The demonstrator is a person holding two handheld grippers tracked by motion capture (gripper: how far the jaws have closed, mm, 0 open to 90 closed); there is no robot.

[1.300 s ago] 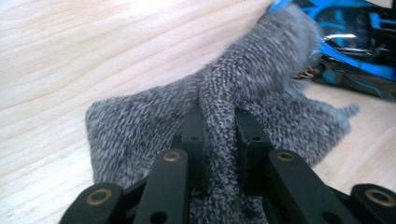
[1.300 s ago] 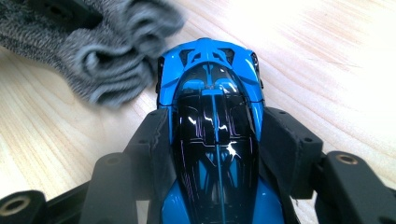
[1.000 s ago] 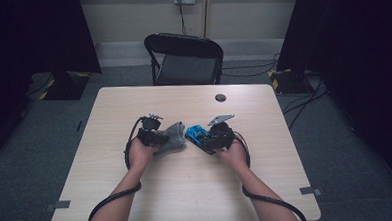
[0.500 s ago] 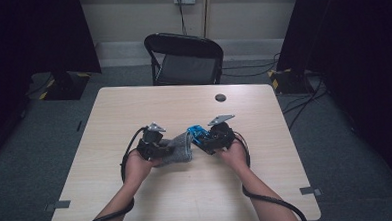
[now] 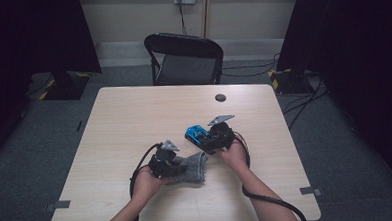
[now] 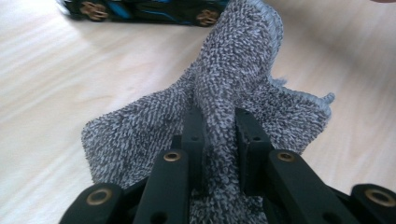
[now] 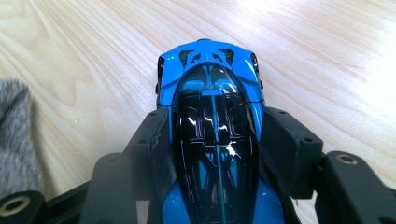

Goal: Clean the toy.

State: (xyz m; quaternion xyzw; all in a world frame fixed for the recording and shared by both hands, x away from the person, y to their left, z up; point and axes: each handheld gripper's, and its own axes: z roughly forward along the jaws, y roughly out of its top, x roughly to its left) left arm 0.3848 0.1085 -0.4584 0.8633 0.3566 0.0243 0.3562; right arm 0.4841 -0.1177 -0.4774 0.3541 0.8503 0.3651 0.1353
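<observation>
Two things are in hand near the table's (image 5: 134,118) front middle: a blue toy car (image 5: 197,134) and a grey terry cloth (image 5: 192,166). The right gripper (image 7: 215,140) clamps the car across its flanks, both pads pressed on the glossy bodywork beside the dark canopy. The left gripper (image 6: 219,133) pinches a raised fold of the cloth, which drapes onto the wood just beside the car. The car looks light, rigid and slick; its smooth shell could slide between the pads, so the flat sides at mid-length seem the safest hold. The cloth is soft and limp, easily bunched, and is best taken by a gathered ridge as here.
</observation>
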